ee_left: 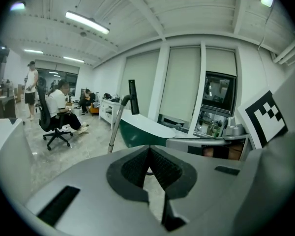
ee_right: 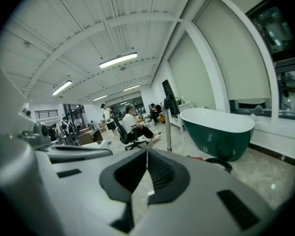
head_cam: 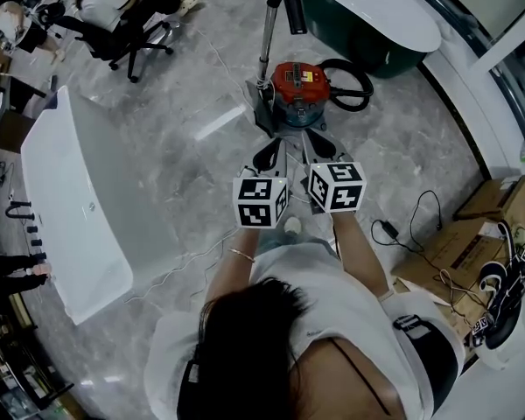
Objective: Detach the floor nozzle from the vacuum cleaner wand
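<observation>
The left tongs (ee_left: 148,151) and right tongs (ee_right: 147,154) are both clenched on nothing, near the red vacuum cleaner (head_cam: 299,84), with the upright wand (head_cam: 268,38) and floor nozzle (head_cam: 261,110) just left of it.

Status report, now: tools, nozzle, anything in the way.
Left tool shut, empty. Right tool shut, empty. Wand upright beside red vacuum, floor nozzle at its foot, untouched. Black hose loops beside vacuum.
</observation>
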